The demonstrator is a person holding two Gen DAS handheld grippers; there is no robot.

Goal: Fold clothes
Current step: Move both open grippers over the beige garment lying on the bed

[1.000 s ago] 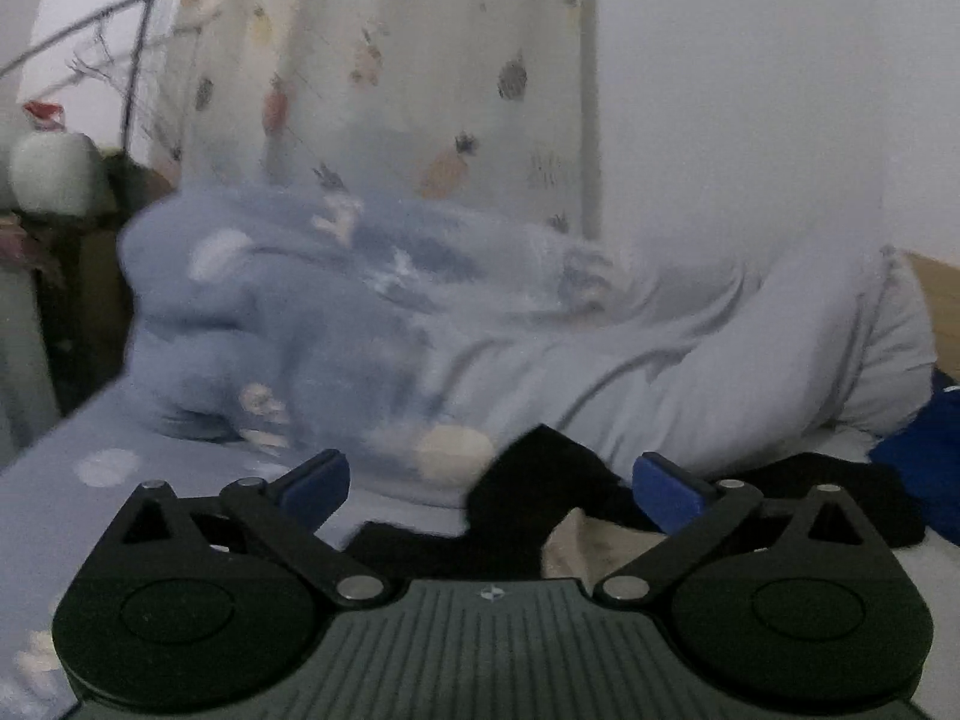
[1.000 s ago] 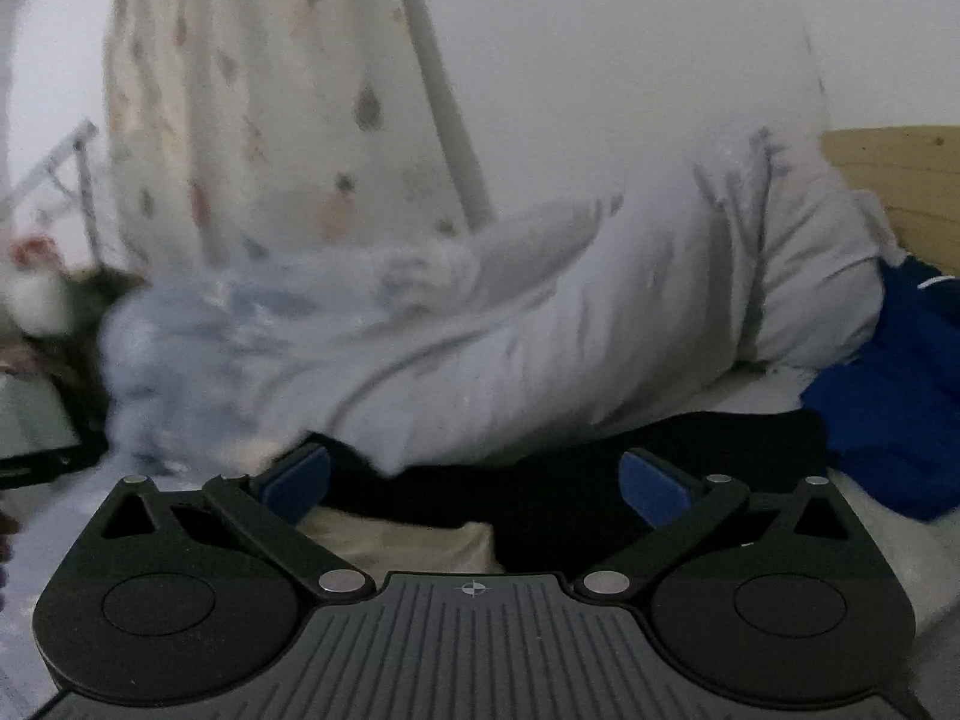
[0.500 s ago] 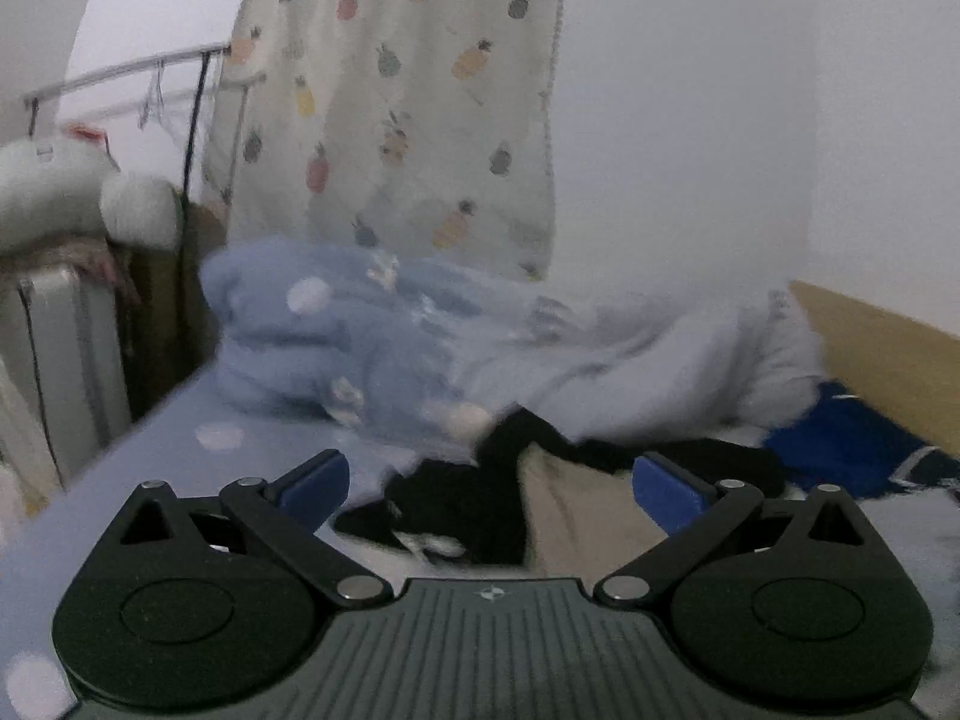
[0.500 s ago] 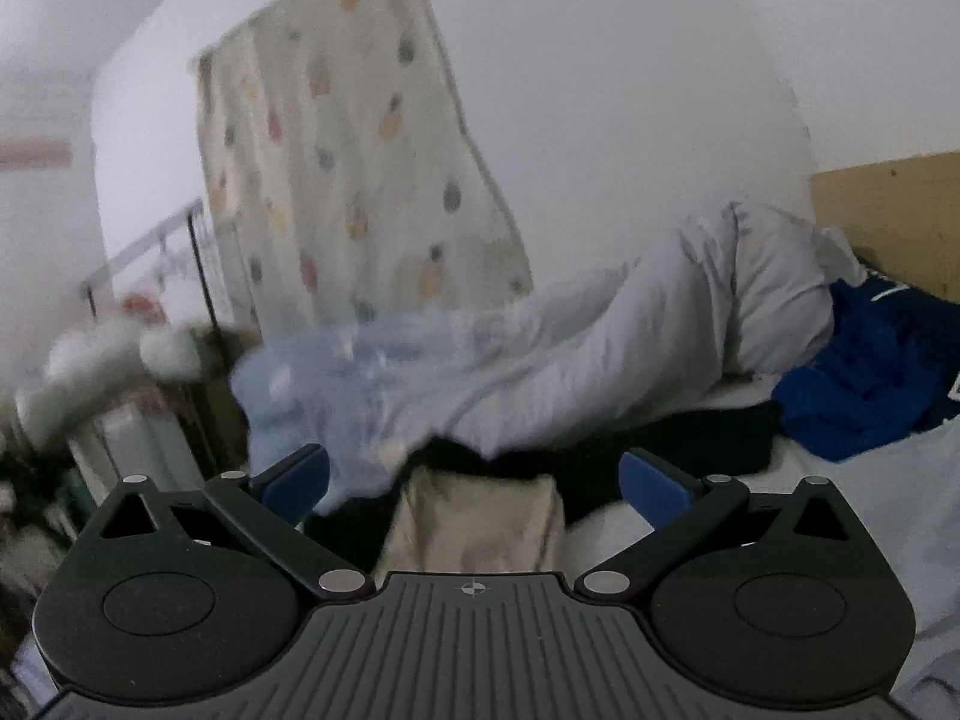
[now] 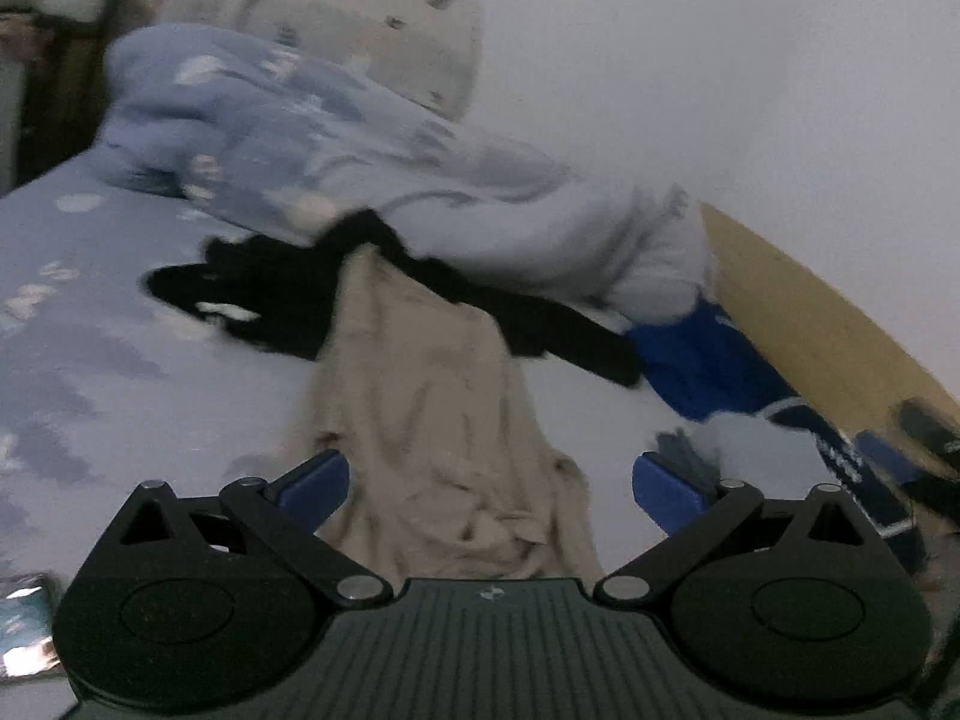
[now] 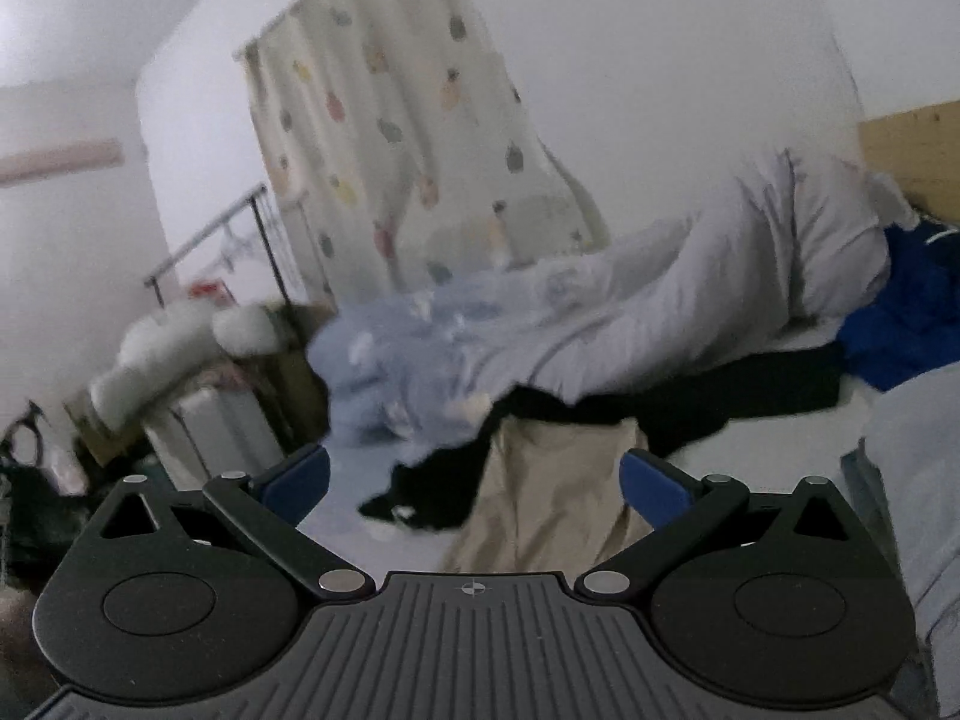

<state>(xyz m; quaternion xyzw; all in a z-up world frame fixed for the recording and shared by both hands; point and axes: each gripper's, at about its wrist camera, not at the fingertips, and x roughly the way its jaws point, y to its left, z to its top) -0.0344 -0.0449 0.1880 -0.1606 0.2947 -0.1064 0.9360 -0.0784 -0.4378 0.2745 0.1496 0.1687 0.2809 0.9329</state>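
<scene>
Left gripper (image 5: 491,483): jaws spread, empty, over the bed (image 5: 90,360). Right gripper (image 6: 474,480): jaws spread, empty. Beige garment (image 5: 432,420): crumpled at 12 o'clock, between left fingers, untouched. Black garment (image 5: 270,300): beyond, overlapping the beige top. Blue garment (image 5: 708,360): 2 o'clock. Duvet (image 5: 360,150): heaped farthest.

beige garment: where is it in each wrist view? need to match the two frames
Left wrist: beige garment lies centre, running from the black garment down between the open left gripper's fingers.
Right wrist: beige garment sits low centre, between the open right gripper's fingers.
Shared landmark: the pale grey duvet heaped behind it.
</scene>
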